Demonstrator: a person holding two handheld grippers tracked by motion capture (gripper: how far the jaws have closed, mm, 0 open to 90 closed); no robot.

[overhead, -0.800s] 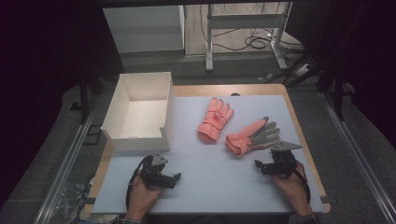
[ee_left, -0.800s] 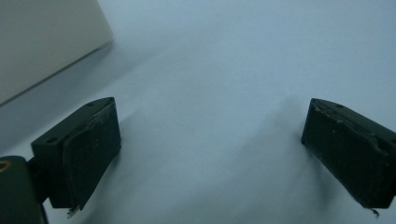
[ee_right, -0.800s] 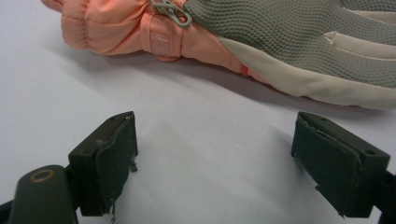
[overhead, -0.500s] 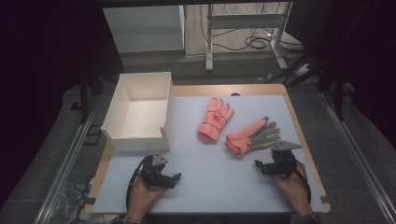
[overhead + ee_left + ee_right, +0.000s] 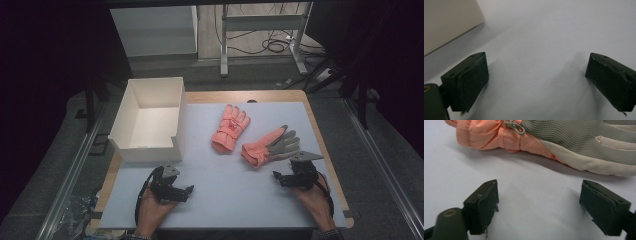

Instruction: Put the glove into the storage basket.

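Resting low at the bottom of the high view, my left gripper (image 5: pixel 176 189) and right gripper (image 5: pixel 289 177) both sit on the pale grey tabletop (image 5: pixel 225 190), jaws spread wide with nothing between them. Just beyond the right one, in the right gripper view, lies a salmon-pink glove with a grey textured palm (image 5: pixel 574 137), not touching the jaws. A second pink glove (image 5: pixel 230 129) lies at centre frame, near the first. At upper left a white open box (image 5: pixel 150 120) stands on the table. Behind the wooden table edge (image 5: pixel 240 95), I see grey floor, metal table legs (image 5: pixel 224 40) and tangled cables (image 5: pixel 275 46).
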